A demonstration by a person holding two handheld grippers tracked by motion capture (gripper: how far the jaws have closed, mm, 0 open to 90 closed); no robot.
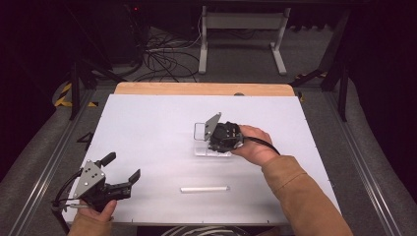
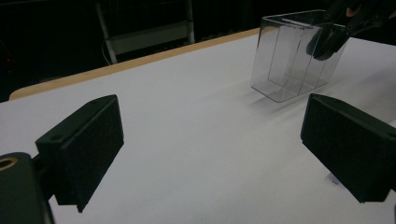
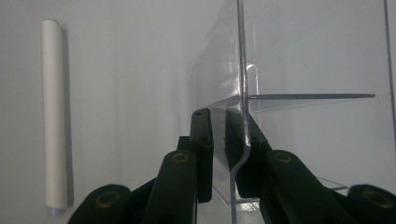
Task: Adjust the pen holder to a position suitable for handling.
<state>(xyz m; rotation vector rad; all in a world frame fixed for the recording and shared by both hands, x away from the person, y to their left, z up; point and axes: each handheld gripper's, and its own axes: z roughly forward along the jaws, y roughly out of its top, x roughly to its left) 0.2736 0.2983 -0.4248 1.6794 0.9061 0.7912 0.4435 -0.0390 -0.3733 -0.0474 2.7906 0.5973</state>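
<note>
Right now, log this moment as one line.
right tool: shut on clear box wall | left tool: open | white tube: on table

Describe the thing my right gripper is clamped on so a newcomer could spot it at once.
On the white table mat, look right of centre, under the right gripper. There stands a clear plastic box with inner dividers, its wall pinched between the jaws. Its only neighbour, a white tube, lies flat.

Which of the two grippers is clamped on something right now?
The right gripper, by the table's middle: its jaws pinch a wall of the clear divided box. The left gripper, near the front left corner, stands open over bare tabletop.
</note>
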